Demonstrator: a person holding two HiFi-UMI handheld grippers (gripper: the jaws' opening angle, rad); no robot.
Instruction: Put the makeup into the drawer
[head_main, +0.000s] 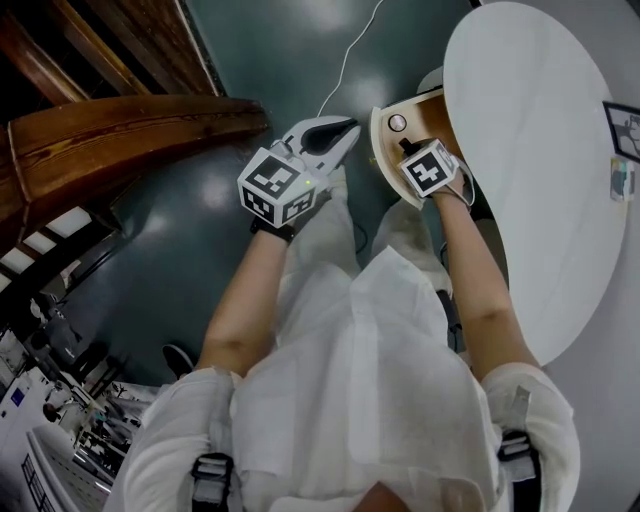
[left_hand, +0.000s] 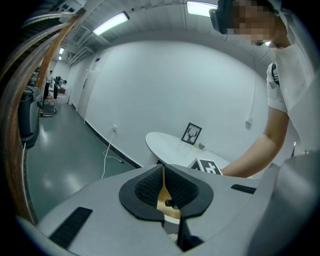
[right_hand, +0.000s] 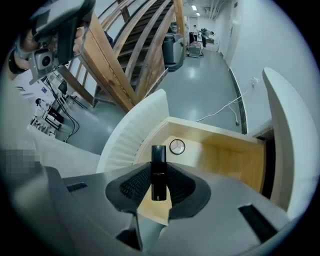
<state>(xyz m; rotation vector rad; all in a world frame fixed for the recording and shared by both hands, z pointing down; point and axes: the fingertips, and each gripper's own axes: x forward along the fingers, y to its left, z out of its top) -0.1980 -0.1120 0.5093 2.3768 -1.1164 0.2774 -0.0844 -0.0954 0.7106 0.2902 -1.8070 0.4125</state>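
Right claw (right_hand: 159, 176) is clamped on a black makeup tube (right_hand: 158, 162), pointing down over the open wooden drawer (right_hand: 227, 156) (a round compact (right_hand: 177, 146) sits inside). Left claw (left_hand: 163, 174) is pinched together, empty, just left of the drawer.

A slim black makeup tube (right_hand: 158, 175), pinched between the right gripper (right_hand: 159, 167) jaws, points down over the open pale-wood drawer (right_hand: 225, 155), where a small round case (right_hand: 177, 146) lies near its curved white front.
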